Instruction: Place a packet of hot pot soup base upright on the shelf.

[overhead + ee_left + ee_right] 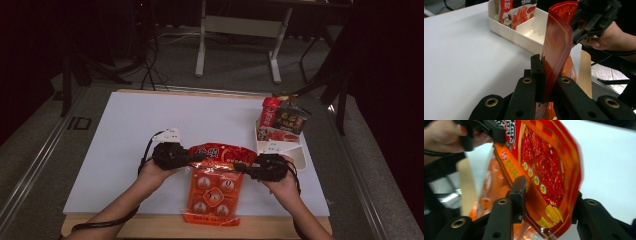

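Hands reach in from the near edge of the white table, forearms angled inward, each holding one gripper level. Left gripper is clamped on the left top corner of one red snack bag, which is held at near centre between the two grippers. Right gripper has just been closing on the bag's right corner, with the corner between its jaws. Far right stands one cream tray holding about three packets.
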